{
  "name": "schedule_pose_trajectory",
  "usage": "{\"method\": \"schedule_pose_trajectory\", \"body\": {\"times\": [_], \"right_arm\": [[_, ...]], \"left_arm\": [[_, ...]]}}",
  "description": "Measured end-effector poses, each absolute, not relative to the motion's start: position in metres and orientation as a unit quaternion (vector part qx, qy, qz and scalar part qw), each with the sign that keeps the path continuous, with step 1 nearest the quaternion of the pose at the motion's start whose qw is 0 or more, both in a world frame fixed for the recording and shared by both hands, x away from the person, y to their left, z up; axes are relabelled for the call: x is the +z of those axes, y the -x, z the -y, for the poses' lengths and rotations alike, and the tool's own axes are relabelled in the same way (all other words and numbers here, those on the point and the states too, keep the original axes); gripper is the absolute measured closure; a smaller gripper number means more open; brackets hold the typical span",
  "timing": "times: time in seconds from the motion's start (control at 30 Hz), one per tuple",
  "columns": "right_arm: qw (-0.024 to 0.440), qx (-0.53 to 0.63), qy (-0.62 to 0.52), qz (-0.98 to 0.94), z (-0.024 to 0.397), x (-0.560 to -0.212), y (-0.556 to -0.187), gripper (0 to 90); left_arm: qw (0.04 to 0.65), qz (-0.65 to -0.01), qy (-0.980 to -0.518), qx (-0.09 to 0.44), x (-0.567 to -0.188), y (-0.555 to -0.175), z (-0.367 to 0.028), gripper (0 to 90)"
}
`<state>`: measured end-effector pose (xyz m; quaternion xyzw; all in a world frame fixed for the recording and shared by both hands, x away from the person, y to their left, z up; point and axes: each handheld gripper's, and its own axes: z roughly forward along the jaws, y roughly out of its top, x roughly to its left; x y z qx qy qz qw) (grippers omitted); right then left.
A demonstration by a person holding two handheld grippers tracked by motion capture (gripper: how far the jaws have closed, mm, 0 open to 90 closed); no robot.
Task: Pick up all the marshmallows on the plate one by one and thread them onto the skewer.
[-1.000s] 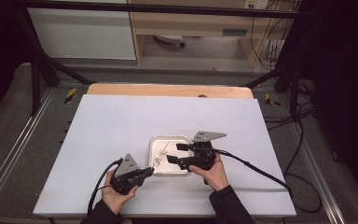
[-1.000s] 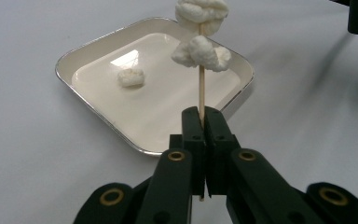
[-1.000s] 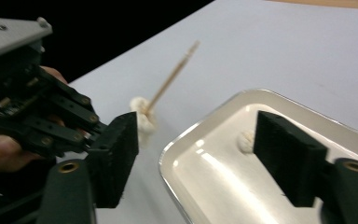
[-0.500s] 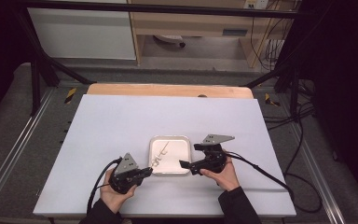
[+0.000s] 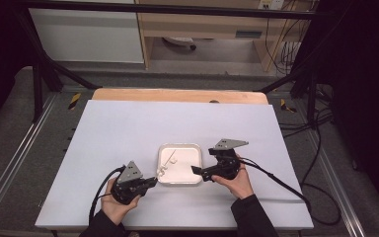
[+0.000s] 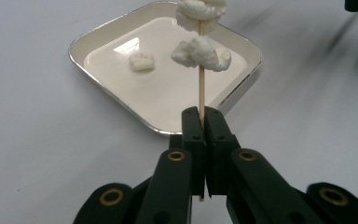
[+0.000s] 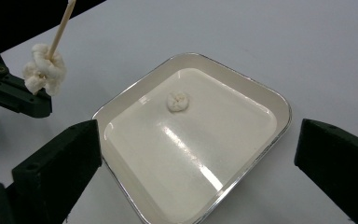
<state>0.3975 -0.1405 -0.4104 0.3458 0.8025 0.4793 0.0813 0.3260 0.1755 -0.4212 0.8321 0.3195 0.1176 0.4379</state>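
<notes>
My left gripper (image 6: 201, 116) is shut on the lower end of a thin wooden skewer (image 6: 202, 88), which carries two white puffy pieces (image 6: 201, 52) and leans over a small white tray (image 6: 168, 93). One loose white piece (image 7: 178, 101) lies in the tray (image 7: 223, 140). My right gripper (image 7: 198, 168) is open at the tray's right side; its jaws have just been opening, with nothing held between them. From above, the left gripper (image 5: 153, 181) sits at the tray's (image 5: 197, 148) near left corner and the right gripper (image 5: 200, 173) at its near right.
The tray stands on a wide pale table sheet (image 5: 128, 128) with a wooden strip (image 5: 177, 95) along the far edge. Black cables (image 5: 276, 180) trail from both grippers toward the near side. Dark frame rails (image 5: 39, 79) flank the table.
The right gripper's jaws have spread wide and it has drawn back slightly toward the tray's right edge. The left gripper holds the skewer still.
</notes>
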Motion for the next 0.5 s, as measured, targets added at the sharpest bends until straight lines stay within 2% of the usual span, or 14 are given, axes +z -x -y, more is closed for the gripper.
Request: {"method": "schedule_pose_trajectory", "body": {"times": [0.5], "right_arm": [[0.103,0.443,-0.351,-0.819,0.113,-0.410,-0.413,1.1]], "left_arm": [[0.429,-0.329,-0.832,0.123,-0.422,-0.326,-0.188,88.5]]}}
